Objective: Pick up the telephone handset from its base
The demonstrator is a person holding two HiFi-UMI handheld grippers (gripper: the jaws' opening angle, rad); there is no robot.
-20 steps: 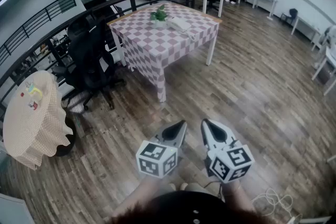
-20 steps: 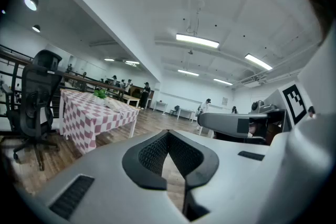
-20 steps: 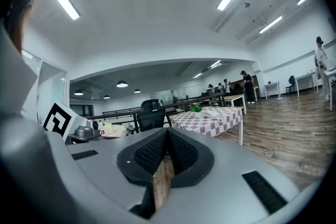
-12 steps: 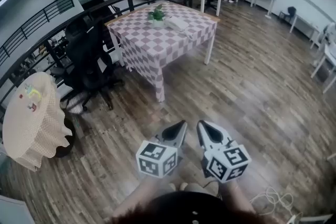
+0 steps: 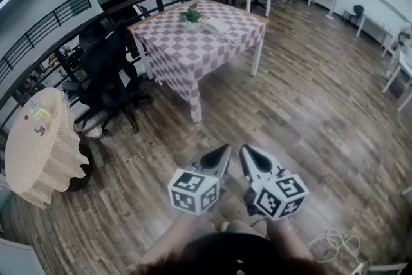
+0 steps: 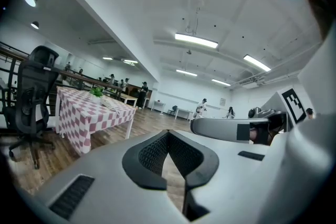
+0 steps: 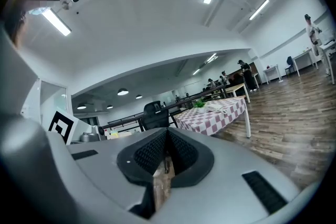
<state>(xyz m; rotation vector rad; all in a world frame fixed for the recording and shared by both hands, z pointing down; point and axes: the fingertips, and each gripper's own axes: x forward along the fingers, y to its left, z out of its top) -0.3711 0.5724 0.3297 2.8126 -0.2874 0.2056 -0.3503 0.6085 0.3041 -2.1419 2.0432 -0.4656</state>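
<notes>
Nothing much shifts: left gripper (image 5: 221, 154) and right gripper (image 5: 248, 154) stay closed and empty, with the telephone (image 5: 216, 25) on the checked table (image 5: 193, 56) still far off

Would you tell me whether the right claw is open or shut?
Shut. In its own view the right claw shows both pads meeting at the tip, nothing held between them.

Can't spot any readable text, brand or number here. The closest thing is the black-and-white square marker patterns on the white cube (image 5: 194, 190) of the left gripper (image 5: 224, 150) and the white cube (image 5: 279, 195) of the right gripper (image 5: 244, 149). Those are just blocky codes, no letters or digits. Anything further off in the room is way too small to read.
</notes>
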